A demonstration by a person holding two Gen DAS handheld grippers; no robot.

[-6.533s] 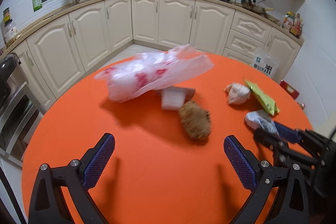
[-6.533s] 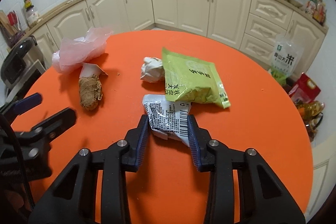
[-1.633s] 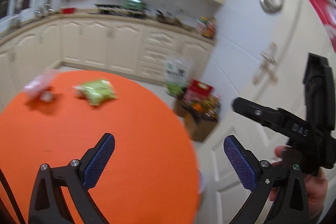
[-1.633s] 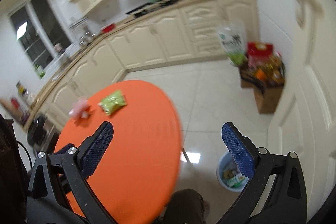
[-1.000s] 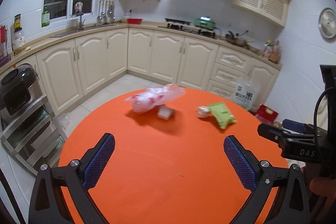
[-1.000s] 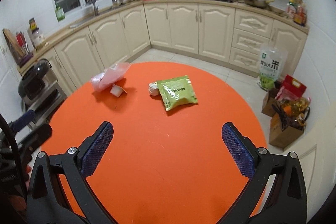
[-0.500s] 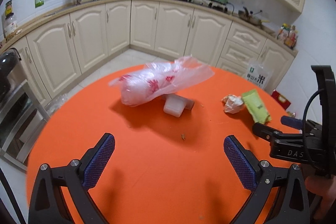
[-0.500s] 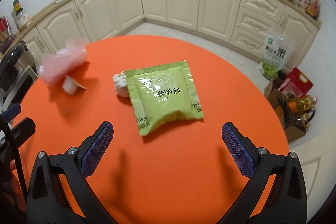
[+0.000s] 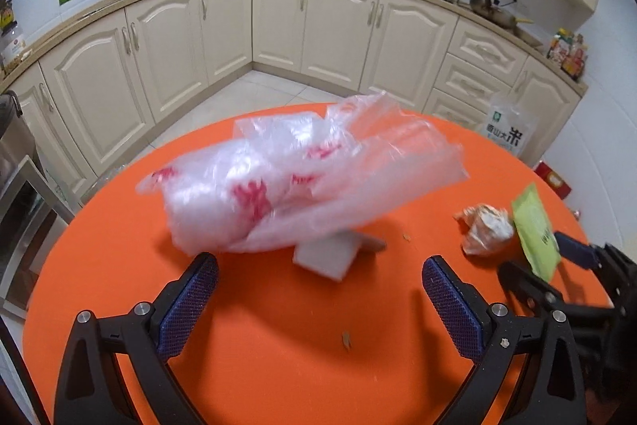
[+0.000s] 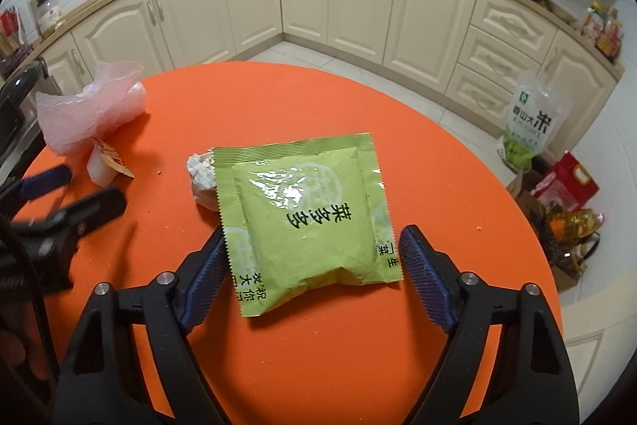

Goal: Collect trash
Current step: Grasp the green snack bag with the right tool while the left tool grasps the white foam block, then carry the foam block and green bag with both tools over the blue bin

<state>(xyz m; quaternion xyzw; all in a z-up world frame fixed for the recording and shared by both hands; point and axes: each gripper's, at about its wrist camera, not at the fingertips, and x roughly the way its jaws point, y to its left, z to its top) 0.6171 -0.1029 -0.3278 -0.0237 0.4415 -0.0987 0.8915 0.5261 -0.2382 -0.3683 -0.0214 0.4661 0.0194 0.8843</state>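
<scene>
A round orange table (image 9: pixel 278 365) holds the trash. A crumpled clear plastic bag with red print (image 9: pixel 294 182) lies just beyond my open left gripper (image 9: pixel 316 293), with a small white cup (image 9: pixel 326 255) under its edge. My open right gripper (image 10: pixel 310 265) straddles the near end of a green snack packet (image 10: pixel 306 218); its fingers stand on either side, apart from it. A crumpled paper wad (image 10: pixel 201 182) lies against the packet's left edge. The wad (image 9: pixel 483 228) and packet (image 9: pixel 535 234) also show in the left wrist view.
Cream kitchen cabinets (image 9: pixel 330 22) curve behind the table. A rice bag (image 10: pixel 529 122) and boxes with bottles (image 10: pixel 565 202) stand on the floor at the right. A dark appliance (image 9: pixel 14 146) sits at the left. Small crumbs (image 9: pixel 346 339) dot the table.
Both grippers have moved forward and down toward the table. The plastic bag now fills the left view; the green packet now lies between the right fingers. Both stay open.
</scene>
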